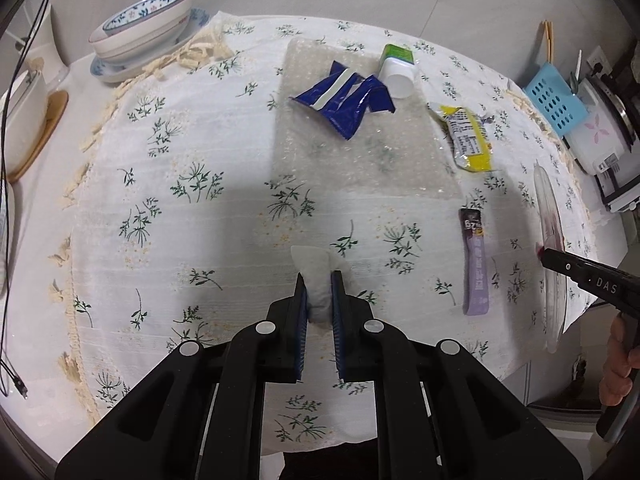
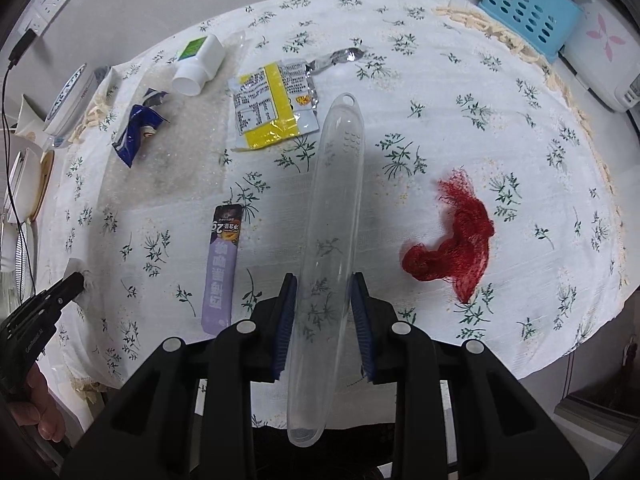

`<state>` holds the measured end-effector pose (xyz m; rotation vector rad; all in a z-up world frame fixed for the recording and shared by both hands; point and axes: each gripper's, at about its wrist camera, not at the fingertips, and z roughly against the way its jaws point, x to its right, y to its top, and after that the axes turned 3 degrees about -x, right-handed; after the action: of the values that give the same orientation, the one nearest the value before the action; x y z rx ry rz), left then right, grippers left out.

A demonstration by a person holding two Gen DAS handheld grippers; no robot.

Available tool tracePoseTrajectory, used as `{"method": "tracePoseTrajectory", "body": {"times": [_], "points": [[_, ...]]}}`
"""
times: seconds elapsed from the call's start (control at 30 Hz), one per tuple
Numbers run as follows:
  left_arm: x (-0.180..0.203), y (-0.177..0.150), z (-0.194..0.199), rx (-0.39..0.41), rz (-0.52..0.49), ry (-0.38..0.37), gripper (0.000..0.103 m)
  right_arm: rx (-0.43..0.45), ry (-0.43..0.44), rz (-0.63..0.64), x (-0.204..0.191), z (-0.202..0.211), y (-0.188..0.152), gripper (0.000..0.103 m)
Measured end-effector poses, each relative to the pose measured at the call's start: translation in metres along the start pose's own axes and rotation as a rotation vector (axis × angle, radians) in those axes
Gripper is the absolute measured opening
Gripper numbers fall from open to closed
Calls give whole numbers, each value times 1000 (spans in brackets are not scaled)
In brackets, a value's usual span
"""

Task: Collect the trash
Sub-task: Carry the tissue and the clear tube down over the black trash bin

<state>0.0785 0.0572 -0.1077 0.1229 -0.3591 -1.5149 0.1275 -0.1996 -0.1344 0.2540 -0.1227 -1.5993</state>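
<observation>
Pickup's done on both sides: left gripper (image 1: 319, 294) clamps a tissue (image 1: 316, 276), right gripper (image 2: 323, 304) clamps a clear case (image 2: 328, 248), wrappers (image 2: 276, 108) lie ahead on the desk (image 2: 440, 100), so next is probably binning both.

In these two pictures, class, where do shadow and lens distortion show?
Left wrist view: a broad shadow darkens the tablecloth ahead of the tool; the table's edge bows. Right wrist view: shadow lies beside the clear tube; the blue basket leans at the rim.
</observation>
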Motion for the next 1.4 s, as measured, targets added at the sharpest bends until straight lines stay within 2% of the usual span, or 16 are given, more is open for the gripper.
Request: {"method": "tracePoseTrajectory", "body": {"times": [0.33, 0.73, 1.4], "points": [[28, -10, 24, 35, -17, -7, 10, 57, 14, 26, 11, 29, -13, 26], [55, -39, 36, 43, -18, -23, 10, 92, 34, 63, 24, 54, -39, 26], [98, -98, 44, 30, -27, -37, 10, 118, 72, 99, 47, 68, -101, 26]]}}
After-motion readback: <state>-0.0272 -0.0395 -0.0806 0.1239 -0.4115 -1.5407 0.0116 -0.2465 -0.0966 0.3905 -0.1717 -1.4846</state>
